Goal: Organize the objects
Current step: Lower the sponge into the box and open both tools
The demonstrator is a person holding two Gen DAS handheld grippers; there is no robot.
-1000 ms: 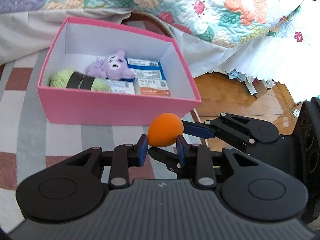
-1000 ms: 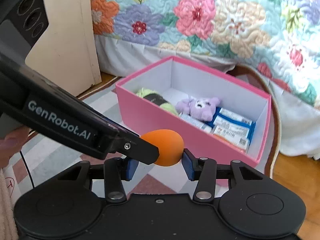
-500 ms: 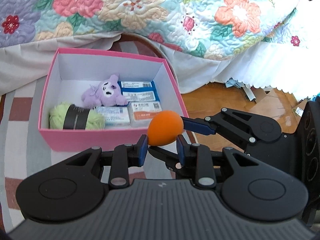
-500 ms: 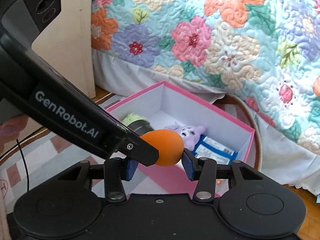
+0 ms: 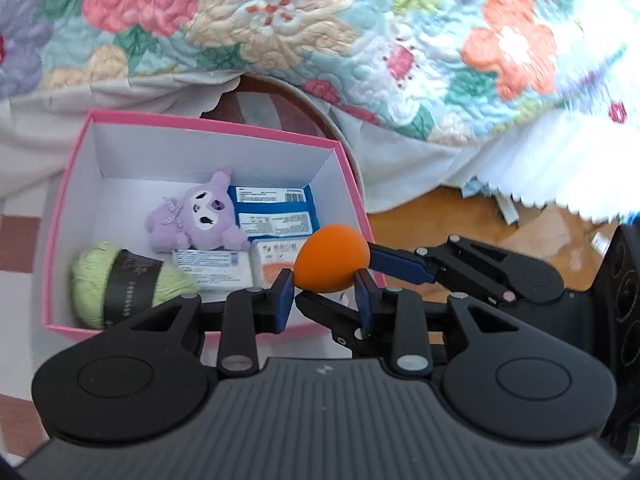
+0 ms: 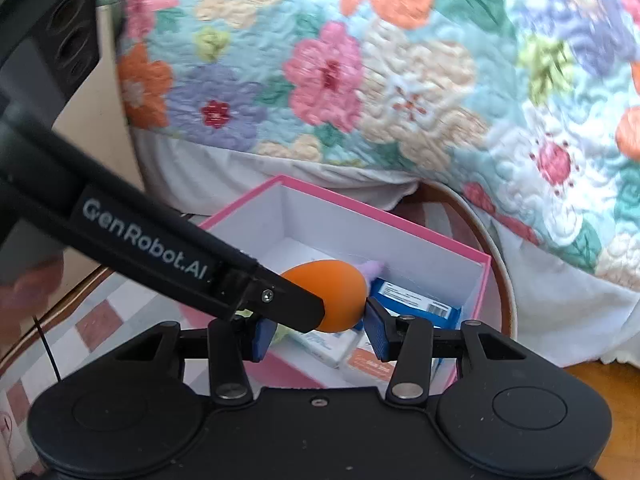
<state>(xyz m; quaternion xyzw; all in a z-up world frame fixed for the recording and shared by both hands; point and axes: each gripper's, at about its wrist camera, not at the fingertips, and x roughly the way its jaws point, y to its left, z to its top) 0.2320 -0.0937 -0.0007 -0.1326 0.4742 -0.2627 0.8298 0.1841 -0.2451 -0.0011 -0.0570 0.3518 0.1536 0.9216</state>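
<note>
Both grippers hold one orange egg-shaped sponge [image 5: 331,259] between them. My left gripper [image 5: 324,296] is shut on its lower part; my right gripper [image 6: 318,330] is shut on it from the side, and the sponge also shows in the right wrist view [image 6: 332,295]. The sponge hangs above the near right part of an open pink box [image 5: 72,168], seen too in the right wrist view [image 6: 400,220]. Inside lie a purple plush toy [image 5: 200,216], a green yarn ball [image 5: 120,284] and several small medicine boxes [image 5: 272,216].
A bed with a floral quilt [image 5: 320,32] and white skirt stands right behind the box. The box sits on a checked rug [image 5: 16,232]; wooden floor [image 5: 440,216] lies to the right. A beige cabinet side [image 6: 108,92] stands at the left.
Both grippers have carried the sponge up and forward, from in front of the box's near wall to above its inside. The grip on the sponge is unchanged.
</note>
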